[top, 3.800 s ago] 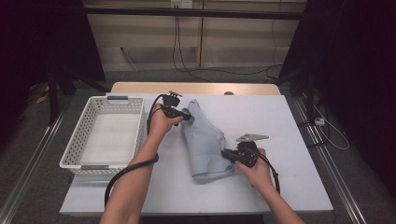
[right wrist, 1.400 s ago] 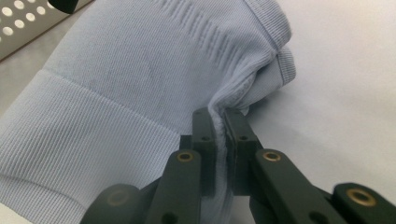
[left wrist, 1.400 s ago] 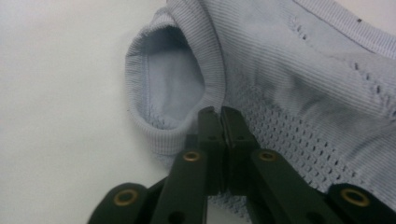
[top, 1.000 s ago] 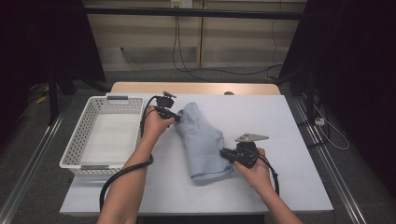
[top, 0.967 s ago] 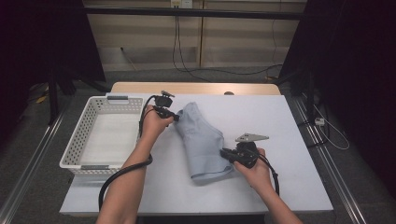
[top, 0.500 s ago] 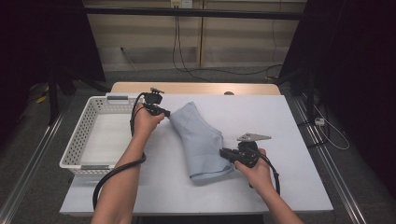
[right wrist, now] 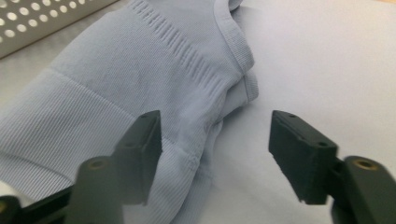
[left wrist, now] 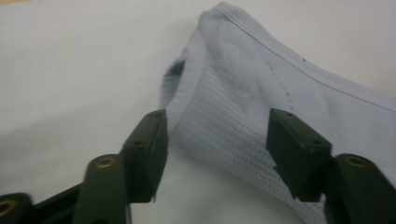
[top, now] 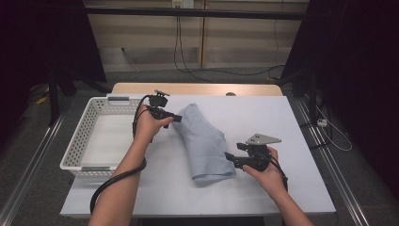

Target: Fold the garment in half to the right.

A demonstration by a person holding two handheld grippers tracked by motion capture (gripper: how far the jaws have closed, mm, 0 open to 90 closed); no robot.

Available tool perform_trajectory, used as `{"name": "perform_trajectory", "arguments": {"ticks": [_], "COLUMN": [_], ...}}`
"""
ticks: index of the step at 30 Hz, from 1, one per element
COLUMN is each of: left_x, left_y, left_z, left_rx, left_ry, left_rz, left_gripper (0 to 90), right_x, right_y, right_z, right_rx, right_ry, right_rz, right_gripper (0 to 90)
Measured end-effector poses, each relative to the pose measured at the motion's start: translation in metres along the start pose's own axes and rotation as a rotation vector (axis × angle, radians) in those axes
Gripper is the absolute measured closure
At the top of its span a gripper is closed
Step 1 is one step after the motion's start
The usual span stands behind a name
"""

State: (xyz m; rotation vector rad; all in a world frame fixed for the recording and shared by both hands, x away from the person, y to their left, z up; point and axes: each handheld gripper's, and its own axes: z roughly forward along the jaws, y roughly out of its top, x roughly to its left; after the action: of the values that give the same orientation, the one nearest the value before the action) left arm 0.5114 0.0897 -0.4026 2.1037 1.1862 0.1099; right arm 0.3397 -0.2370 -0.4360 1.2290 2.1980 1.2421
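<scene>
A folded light-blue garment (top: 205,143) lies slantwise on the white table (top: 291,122). My left gripper (top: 178,118) is at its far left end. In the left gripper view the gripper (left wrist: 219,151) has just been opening; the ribbed hem (left wrist: 243,107) lies between the jaws, and the pads stand off it. My right gripper (top: 229,159) is at the garment's near right edge. In the right gripper view the gripper (right wrist: 215,154) has just been opening too. The folded cloth (right wrist: 116,93) reaches its left jaw, with bare table under the right jaw.
A white perforated basket (top: 74,149) stands on the table's left side, close to my left forearm; its corner (right wrist: 28,21) shows in the right gripper view. A wooden board (top: 197,88) runs along the table's back edge. The left gripper's cable (top: 113,181) loops near the front edge.
Both grippers have opened and let go of the garment, which now rests flat on the table. The hands have stayed about where they were.
</scene>
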Motion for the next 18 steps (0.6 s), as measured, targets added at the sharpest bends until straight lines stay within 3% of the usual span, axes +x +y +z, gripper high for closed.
{"name": "perform_trajectory", "arguments": {"ticks": [6,9,13,18], "left_x": [-0.010,-0.017,-0.025,-0.031], "left_y": [-0.004,-0.007,-0.009,-0.012], "left_z": [-0.010,-0.015,-0.018,-0.019], "left_rx": [0.002,0.015,0.008,-0.003], "left_ry": [-0.026,-0.031,-0.049,-0.057], "left_rz": [0.003,0.033,0.064,0.070], "left_gripper": [24.3,20.3,18.1,16.2], "right_x": [-0.002,-0.003,-0.004,-0.007], "right_y": [-0.004,-0.004,-0.007,-0.010], "right_z": [-0.007,-0.009,-0.012,-0.014], "right_rx": [-0.005,-0.018,-0.018,-0.012], "right_ry": [0.010,0.018,0.028,0.033], "right_rz": [-0.007,-0.001,-0.003,0.003], "right_gripper": [24.8,22.2,19.8,17.6]}}
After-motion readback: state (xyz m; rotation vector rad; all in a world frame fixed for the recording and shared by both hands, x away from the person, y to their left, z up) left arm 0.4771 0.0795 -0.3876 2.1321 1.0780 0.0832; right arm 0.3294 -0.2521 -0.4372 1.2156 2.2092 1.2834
